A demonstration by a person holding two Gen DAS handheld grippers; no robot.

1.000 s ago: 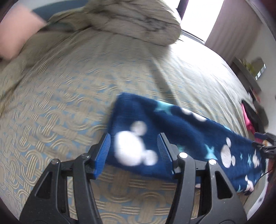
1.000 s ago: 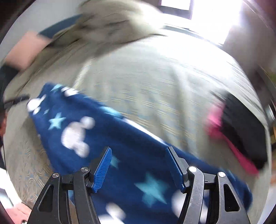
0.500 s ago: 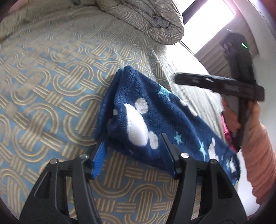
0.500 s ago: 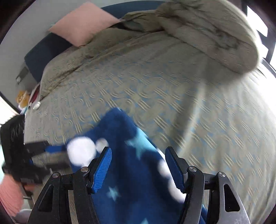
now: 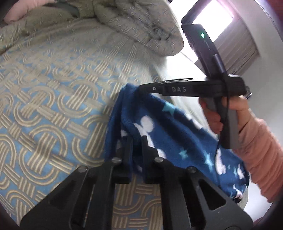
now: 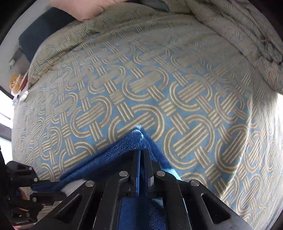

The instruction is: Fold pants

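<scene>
Both grippers pinch the navy fleece pants (star-printed) over the patterned bed: left gripper at one edge, right gripper seemingly at a corner.

Patterned bedspread, rumpled duvet, bright window

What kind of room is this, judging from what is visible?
Most likely a bedroom. The pants lie on a bed with a patterned blue and beige bedspread, a bunched duvet and a pink pillow at its head, beside a bright window.
</scene>
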